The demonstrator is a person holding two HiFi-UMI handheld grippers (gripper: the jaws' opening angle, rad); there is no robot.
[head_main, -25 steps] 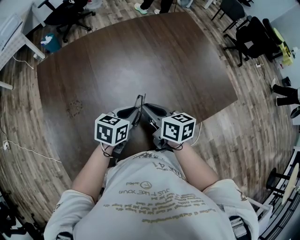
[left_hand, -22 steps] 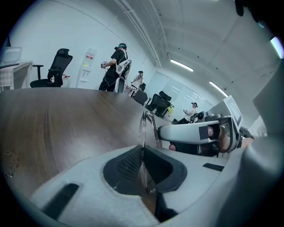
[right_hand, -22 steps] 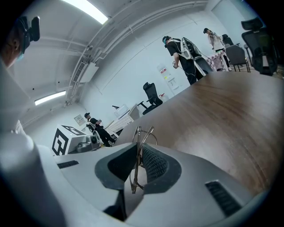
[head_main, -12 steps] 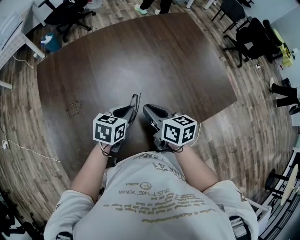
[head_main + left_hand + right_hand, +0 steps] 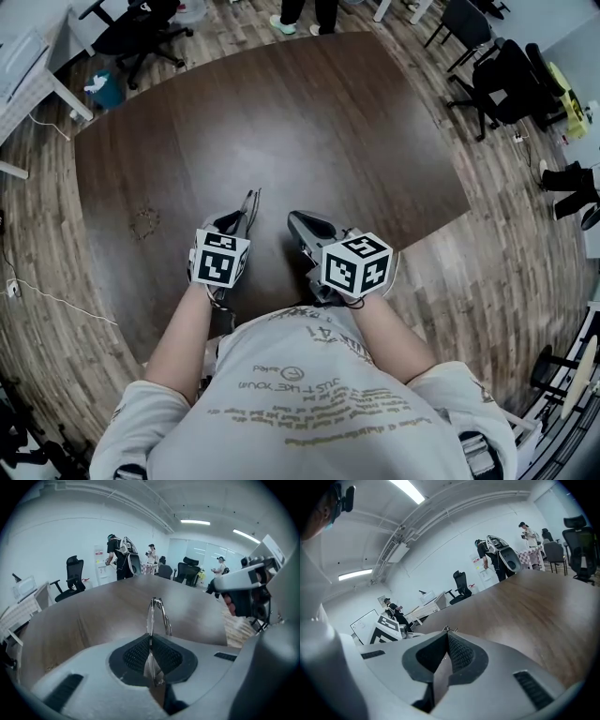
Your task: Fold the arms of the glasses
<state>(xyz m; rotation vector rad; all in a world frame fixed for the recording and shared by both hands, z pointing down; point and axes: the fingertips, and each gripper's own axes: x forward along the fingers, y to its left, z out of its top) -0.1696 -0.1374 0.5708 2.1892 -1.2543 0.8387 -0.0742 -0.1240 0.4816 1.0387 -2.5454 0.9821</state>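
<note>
The left gripper [image 5: 236,219] pinches the glasses [image 5: 158,612], whose arms look folded, and the right gripper [image 5: 298,223] just shut on nothing; next, lay them softly on the table [image 5: 309,122].

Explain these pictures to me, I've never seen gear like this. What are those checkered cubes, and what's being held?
A person holds a two-jaw gripper in each hand; the marker cubes are parts of those grippers. The wide picture comes from a camera on the person's head, looking down at a brown table, on which I see nothing lying. The other two come from cameras riding on the grippers. The left gripper is shut on a pair of glasses. The right gripper has just closed its jaws, with nothing between them.
</note>
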